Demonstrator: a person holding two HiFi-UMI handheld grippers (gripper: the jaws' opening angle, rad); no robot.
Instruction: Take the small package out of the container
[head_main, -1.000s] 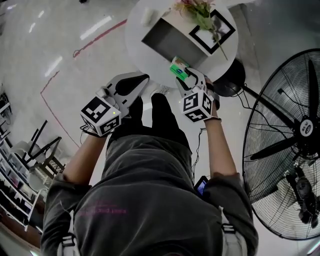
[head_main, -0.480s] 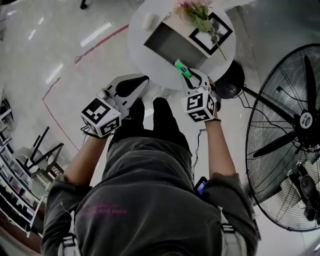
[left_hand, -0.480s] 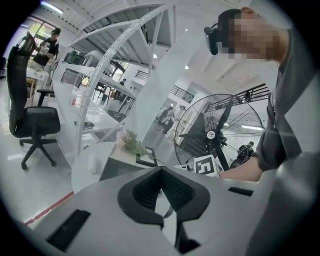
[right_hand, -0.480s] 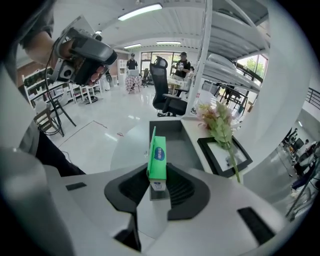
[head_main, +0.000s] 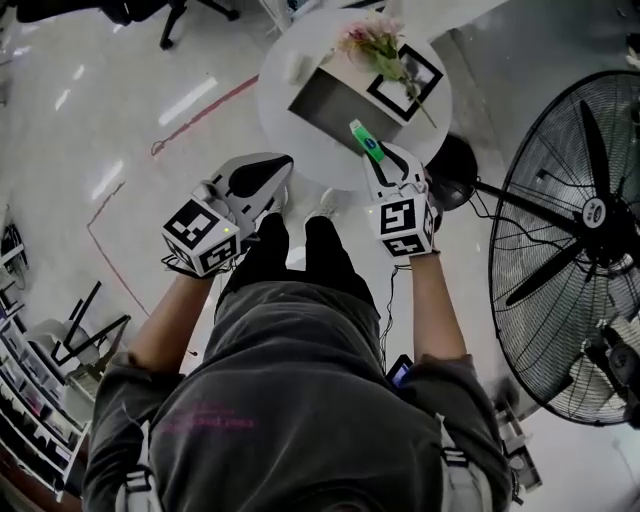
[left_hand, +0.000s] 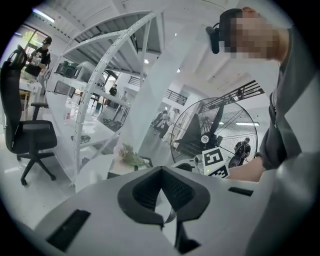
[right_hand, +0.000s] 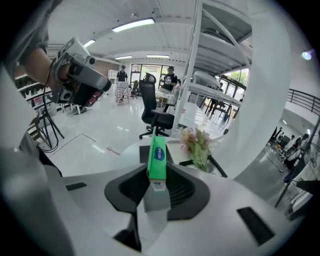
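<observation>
The right claw (head_main: 383, 163) has just been closing, and the small green package (head_main: 365, 138) is sitting squarely between its jaws. A second ago the jaws were standing wide around it; now they are pinching it by its narrow sides, so it is pointing edge-on out of the tips. In the right gripper view the pack is standing up from the pads, print facing the camera.

The package is hanging in the air over the near rim of the round white worktop (head_main: 275, 90), just to the lower right of the grey open container (head_main: 335, 100) and no longer inside it. The claw is carrying it upward and away from the box.

The left claw (head_main: 268, 175) is idling at centre left, jaws together with nothing between them.

By my reading the extraction is as good as done. All that is remaining is keeping the grip firm, because that slim pack could be twisting loose.
</observation>
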